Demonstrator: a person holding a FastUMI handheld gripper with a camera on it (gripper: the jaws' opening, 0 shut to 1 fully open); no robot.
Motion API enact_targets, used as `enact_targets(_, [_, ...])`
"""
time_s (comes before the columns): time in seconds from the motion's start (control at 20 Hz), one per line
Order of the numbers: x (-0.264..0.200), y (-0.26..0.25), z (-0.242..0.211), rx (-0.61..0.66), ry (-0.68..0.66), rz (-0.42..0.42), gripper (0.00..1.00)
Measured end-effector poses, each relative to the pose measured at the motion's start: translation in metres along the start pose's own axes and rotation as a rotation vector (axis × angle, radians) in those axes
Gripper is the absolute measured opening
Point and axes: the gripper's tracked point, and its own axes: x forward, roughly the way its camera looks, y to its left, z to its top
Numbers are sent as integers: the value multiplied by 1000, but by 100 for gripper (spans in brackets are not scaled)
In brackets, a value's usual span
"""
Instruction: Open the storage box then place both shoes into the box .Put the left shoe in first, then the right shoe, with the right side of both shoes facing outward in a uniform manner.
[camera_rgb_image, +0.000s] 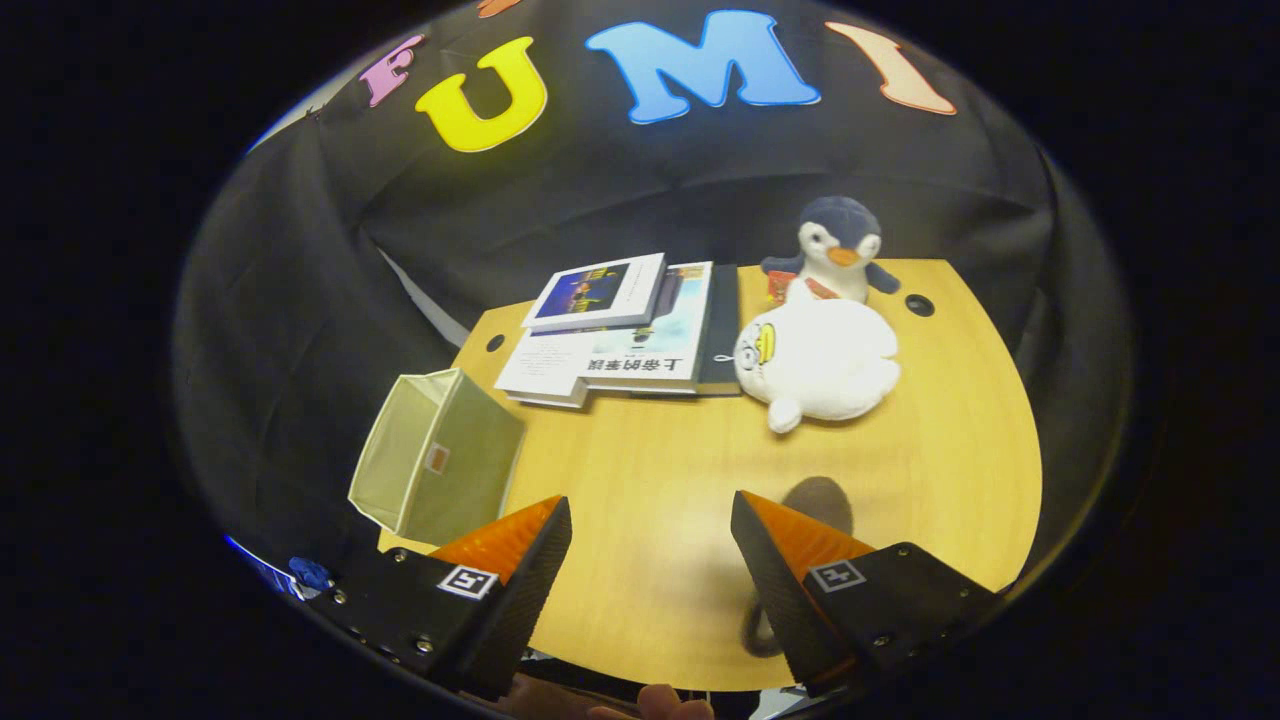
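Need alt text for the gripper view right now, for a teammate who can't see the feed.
The gripper hovers open and empty above a wooden table. A fabric storage box sits ahead of its left finger, with stacked books, a white plush toy and a penguin plush beyond.

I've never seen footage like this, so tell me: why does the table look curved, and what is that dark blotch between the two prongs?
In the gripper view, the fisheye lens bows the wooden table and its edges. The blotch looks like a shadow cast by overhead light. The open gripper hangs over bare wood. The books and white plush toy look sharp.
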Motion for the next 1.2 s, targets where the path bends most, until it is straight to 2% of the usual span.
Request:
enact_targets(0.25, [-8,-52,-25,12,13,-51,97])
enact_targets(0.55, [20,-103,-103,145,208,-89,97])
enact_targets(0.7, [31,-134,-140,152,294,-138,93])
enact_targets(0.95, [53,-157,-163,174,347,-146,89])
enact_targets(1.1, [68,-162,-154,173,346,-137,75])
enact_targets(1.15, [73,-158,-151,169,347,-104,60])
enact_targets(1.2, [73,-159,-153,160,360,-111,45])
